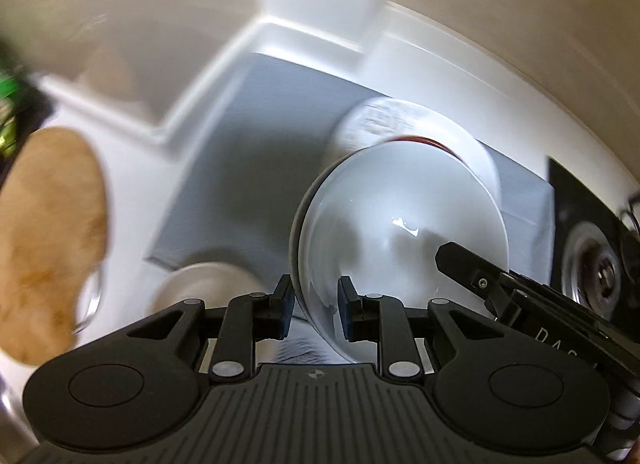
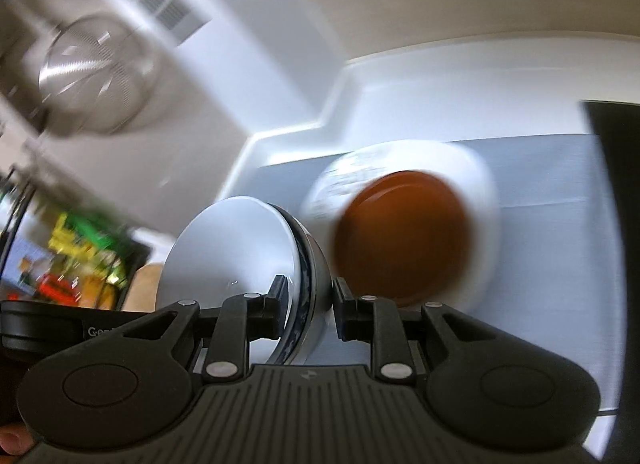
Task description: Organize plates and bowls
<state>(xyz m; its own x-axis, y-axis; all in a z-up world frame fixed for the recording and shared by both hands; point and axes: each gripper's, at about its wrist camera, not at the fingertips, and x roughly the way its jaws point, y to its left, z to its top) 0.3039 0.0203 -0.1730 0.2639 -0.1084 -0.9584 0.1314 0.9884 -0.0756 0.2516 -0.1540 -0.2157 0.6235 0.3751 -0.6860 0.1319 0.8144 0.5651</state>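
My left gripper (image 1: 314,306) is shut on the rim of a white bowl (image 1: 400,236), held tilted on edge over a grey mat (image 1: 240,168). My right gripper (image 2: 310,304) is shut on the rim of a white bowl with a dark blue patterned outside (image 2: 236,252), also held on edge. Behind it a brown bowl (image 2: 404,232) sits in a white bowl (image 2: 476,172); the same stack shows in the left wrist view (image 1: 372,124). The right gripper's body (image 1: 520,292) shows at the right of the left wrist view.
The grey mat (image 2: 552,224) lies on a white counter (image 2: 280,144) with a raised edge. A round wooden board (image 1: 44,240) is at the left, and another pale bowl (image 1: 204,280) sits near the mat's corner. A metal strainer (image 2: 96,72) hangs at the upper left. Both views are blurred.
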